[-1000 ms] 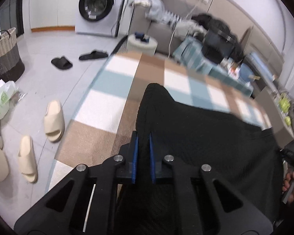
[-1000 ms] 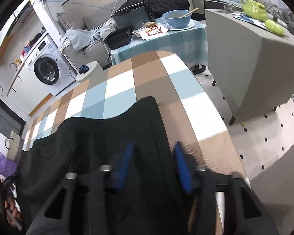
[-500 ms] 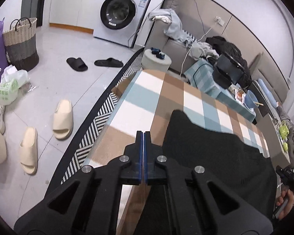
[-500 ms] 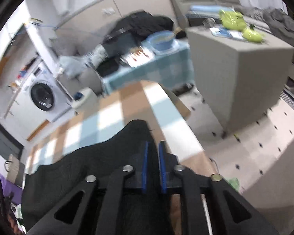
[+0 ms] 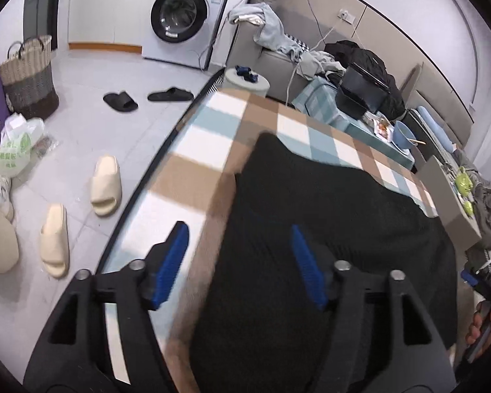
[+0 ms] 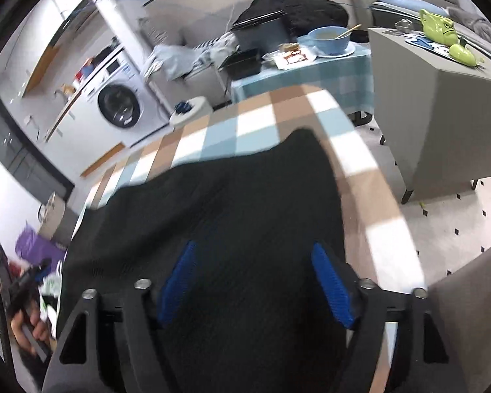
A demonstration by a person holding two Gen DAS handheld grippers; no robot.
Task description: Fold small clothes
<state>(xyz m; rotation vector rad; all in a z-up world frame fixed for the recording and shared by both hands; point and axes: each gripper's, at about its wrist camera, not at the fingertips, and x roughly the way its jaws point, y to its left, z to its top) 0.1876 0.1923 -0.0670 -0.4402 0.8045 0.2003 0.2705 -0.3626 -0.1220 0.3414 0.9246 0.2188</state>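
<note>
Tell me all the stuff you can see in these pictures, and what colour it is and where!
black garment: one, black, spread on the checked table.
checked tablecloth: one, brown, blue and white, under the garment.
washing machine: one, white, by the far wall.
beige slippers: two, cream, on the floor left of the table.
black slippers: two, black, on the floor near the washer.
woven basket: one, tan and dark, far left on the floor.
blue bowl: one, blue, on the small table behind.
left gripper: one, black with blue pads, open over the garment's left edge.
right gripper: one, black with blue pads, open over the garment.
</note>
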